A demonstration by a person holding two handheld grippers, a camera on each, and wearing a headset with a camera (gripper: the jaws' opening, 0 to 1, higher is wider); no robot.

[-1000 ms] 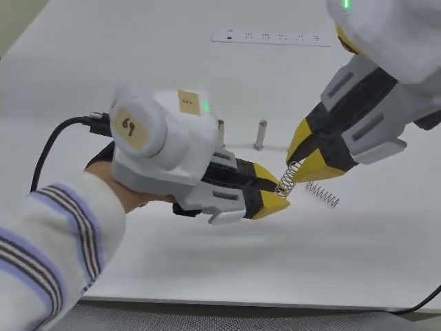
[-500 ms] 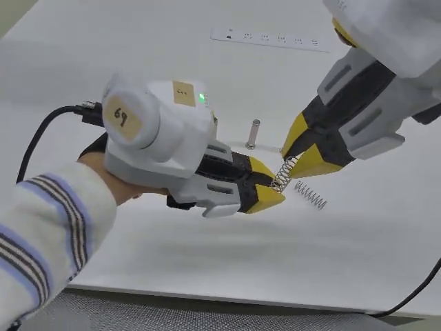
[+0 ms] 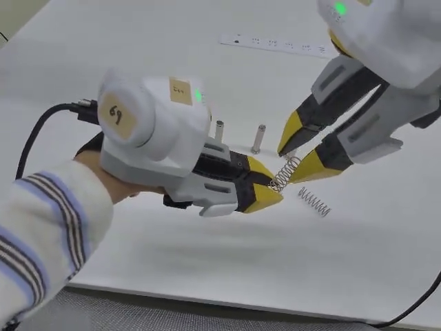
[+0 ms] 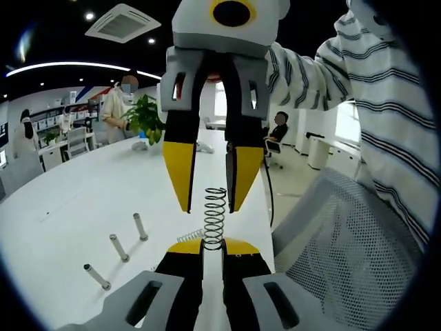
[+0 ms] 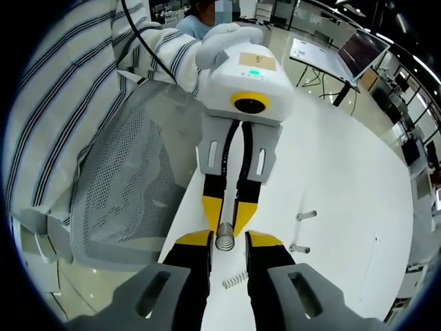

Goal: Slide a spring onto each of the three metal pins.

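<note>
Here, the left gripper (image 3: pixel 271 194) pinches a spring (image 3: pixel 284 172); the right gripper (image 3: pixel 289 166), jaws spread, brackets it. It is best closed squarely, keeping the coil straight for the pins (image 3: pixel 259 138).

The left gripper (image 3: pixel 277 190) has on its back a round tan sticker (image 3: pixel 118 116) with the handwritten number 69, and the label (image 3: pixel 180 90) on its top is not readable.

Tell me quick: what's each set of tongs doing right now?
Left tongs: closed, holding a spring by one end.
Right tongs: open, jaws either side of that spring, not clamped on it.
</note>
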